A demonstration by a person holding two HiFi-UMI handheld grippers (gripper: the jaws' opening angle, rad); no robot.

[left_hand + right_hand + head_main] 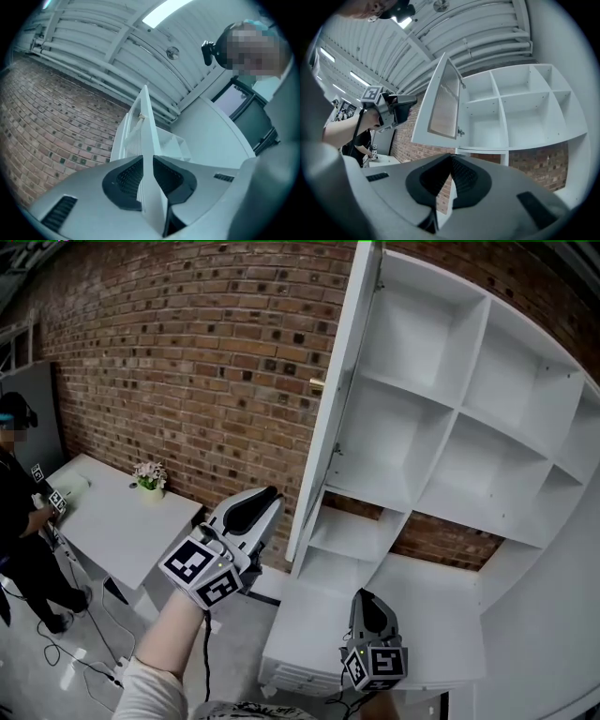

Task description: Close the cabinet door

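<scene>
A white wall cabinet (450, 418) stands open, and its door (333, 399) swings out toward me, seen edge-on. My left gripper (267, 495) is raised just left of the door's lower part. In the left gripper view its jaws (147, 161) stand slightly apart, and the door's thin edge (146, 122) lines up with the gap; contact cannot be told. The right gripper view shows the left gripper (412, 100) close beside the door (440, 105). My right gripper (368, 596) hovers lower, over the white counter, shut with nothing in it (450, 158).
A brick wall (187, 352) runs behind the cabinet. A white counter (422, 615) sits below the shelves. At the left is a white table (112, 512) with a small flower pot (150, 476), and a person (19, 512) stands beside it. Cables lie on the floor.
</scene>
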